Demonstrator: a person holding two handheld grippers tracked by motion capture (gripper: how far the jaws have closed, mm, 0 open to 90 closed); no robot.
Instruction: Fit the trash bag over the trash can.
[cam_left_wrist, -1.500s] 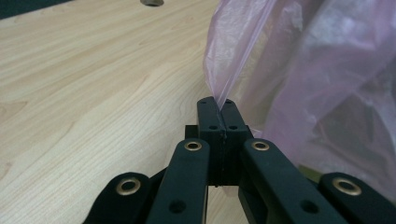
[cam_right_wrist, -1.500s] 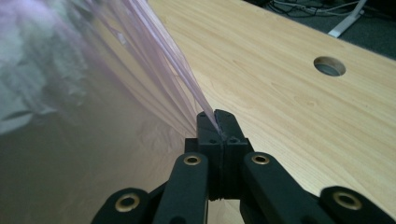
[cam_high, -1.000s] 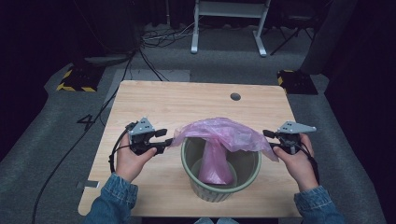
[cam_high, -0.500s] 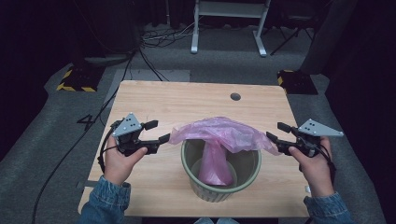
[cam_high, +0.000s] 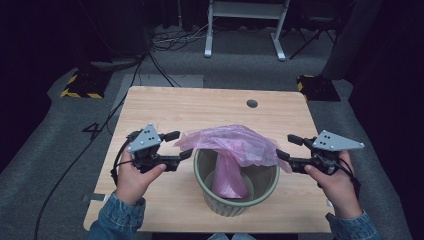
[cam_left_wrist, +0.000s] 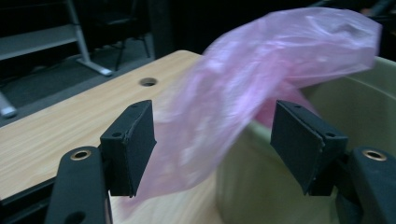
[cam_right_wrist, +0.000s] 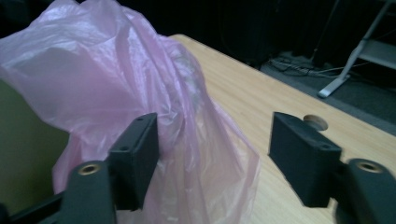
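Both tongs have just been opening and have let go of the pink bag; a second ago each set was pinching an edge of the film at the bucket's sides, and now the left tongs stand at nine o'clock of the green bucket and the right tongs at three o'clock, both drawn a little outward and upward; film hangs loosely between the parted pads in both gripper views, but they do not press on it. The bag sits where it was, its lower part down inside the bucket at the worktop's six o'clock side, its mouth billowing over the rim from nine to three o'clock, not yet folded down around it. My judgement: the lining job is unfinished, and a fresh grip lower on the film seems called for.
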